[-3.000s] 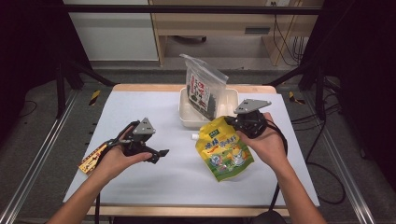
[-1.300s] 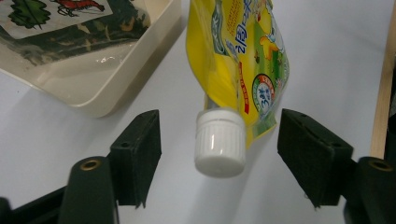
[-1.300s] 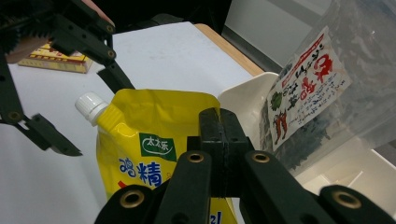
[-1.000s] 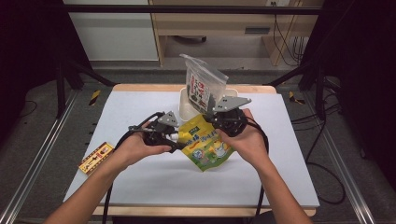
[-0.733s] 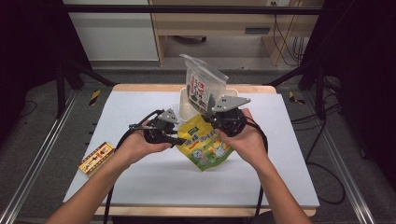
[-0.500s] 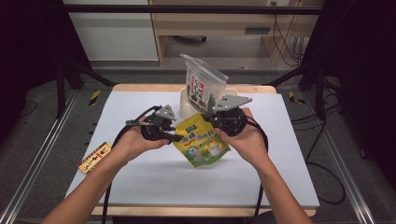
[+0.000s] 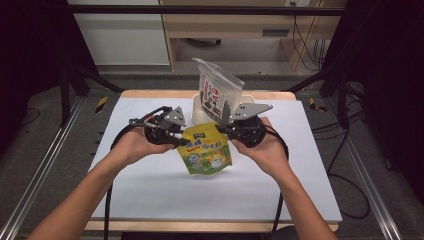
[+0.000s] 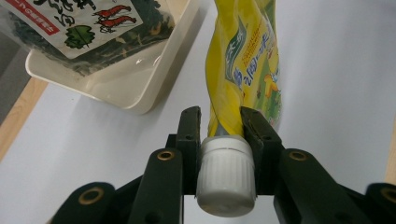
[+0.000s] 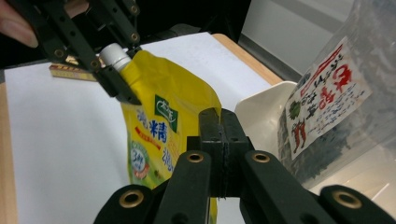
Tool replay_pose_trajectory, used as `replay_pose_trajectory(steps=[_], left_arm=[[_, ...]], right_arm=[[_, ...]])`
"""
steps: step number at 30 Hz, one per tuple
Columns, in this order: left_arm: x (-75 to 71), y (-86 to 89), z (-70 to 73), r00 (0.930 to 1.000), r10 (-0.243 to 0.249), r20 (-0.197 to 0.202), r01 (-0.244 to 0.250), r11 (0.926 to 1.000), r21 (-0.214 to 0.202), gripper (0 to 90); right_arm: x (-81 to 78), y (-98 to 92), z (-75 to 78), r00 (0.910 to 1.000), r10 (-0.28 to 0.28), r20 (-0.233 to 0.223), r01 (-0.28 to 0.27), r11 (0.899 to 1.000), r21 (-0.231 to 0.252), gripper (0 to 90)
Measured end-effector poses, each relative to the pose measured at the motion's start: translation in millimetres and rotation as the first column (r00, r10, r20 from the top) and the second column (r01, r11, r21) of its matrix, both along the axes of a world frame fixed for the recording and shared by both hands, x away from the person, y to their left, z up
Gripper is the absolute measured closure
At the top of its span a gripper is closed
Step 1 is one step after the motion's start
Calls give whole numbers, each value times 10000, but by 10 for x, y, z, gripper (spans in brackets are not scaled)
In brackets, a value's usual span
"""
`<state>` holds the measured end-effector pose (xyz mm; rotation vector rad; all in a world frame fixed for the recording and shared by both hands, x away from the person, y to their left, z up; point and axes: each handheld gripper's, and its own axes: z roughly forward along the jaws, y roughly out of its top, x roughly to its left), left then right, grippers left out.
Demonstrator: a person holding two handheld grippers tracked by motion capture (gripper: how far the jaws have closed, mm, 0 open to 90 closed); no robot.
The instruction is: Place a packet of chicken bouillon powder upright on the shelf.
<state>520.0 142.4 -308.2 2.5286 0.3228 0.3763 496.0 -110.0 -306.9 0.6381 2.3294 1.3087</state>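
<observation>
Yellow spouted pouch (image 7: 206, 152) hangs above the table, white-capped.

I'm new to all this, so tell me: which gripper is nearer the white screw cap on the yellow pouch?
Left. The left gripper clamps the white ribbed screw cap; the right gripper pinches the yellow spouted plastic pouch at its opposite edge.

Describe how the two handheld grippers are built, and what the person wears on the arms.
Both the left gripper and the right gripper are black, each topped by a grey three-cornered plate and trailing a black cable. Each claw is two black jaws on linkage arms with brass-ringed pivot holes. The person's forearms are bare, with no sleeves in view.
</observation>
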Motion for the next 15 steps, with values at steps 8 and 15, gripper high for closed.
replay_pose_trajectory(steps=[8, 15], left_arm=[[2, -43, -14, 9996, -253, -159, 255, 9996, 101, 701], [-25, -69, -19, 9988, -491, 54, 489, 9984, 279, 702]], right_arm=[[-19, -52, -35, 9993, 183, -333, -197, 9988, -440, 899], [-17, -127, -57, 9981, 185, -594, -226, 9974, -691, 842]])
